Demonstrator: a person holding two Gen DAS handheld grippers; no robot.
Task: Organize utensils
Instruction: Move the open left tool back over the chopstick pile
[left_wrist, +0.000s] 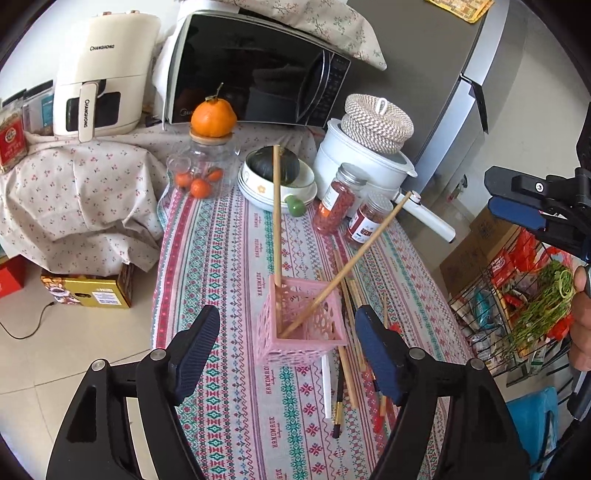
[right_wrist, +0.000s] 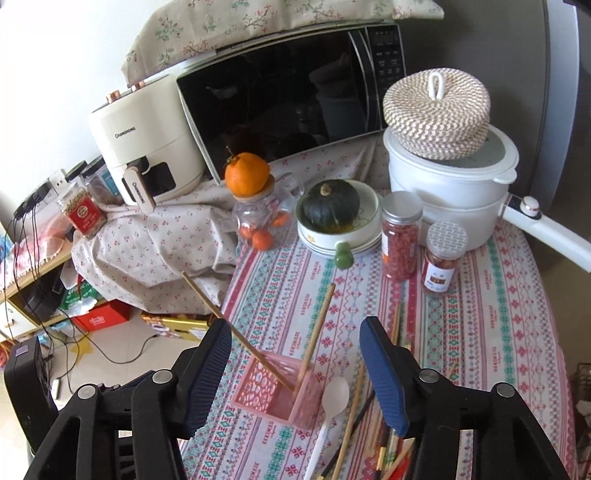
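Note:
A pink perforated utensil holder (left_wrist: 301, 325) (right_wrist: 275, 389) stands on the patterned tablecloth with two wooden chopsticks (left_wrist: 276, 218) (right_wrist: 317, 332) leaning in it. Several loose chopsticks (left_wrist: 349, 369) (right_wrist: 351, 410) and a white plastic spoon (right_wrist: 334, 395) (left_wrist: 326, 387) lie on the cloth just right of the holder. My left gripper (left_wrist: 288, 354) is open and empty, its jaws on either side of the holder, above it. My right gripper (right_wrist: 295, 373) is open and empty over the holder and spoon; it also shows at the right edge of the left wrist view (left_wrist: 517, 206).
At the back of the table (right_wrist: 480, 332) stand a bowl with a dark green squash (right_wrist: 332, 206), a glass jar topped by an orange (right_wrist: 255, 218), two red-filled jars (right_wrist: 400, 236), and a white pot (right_wrist: 450, 195). Microwave (right_wrist: 288, 103) and air fryer (right_wrist: 144, 147) behind. A wire basket (left_wrist: 509, 306) sits right.

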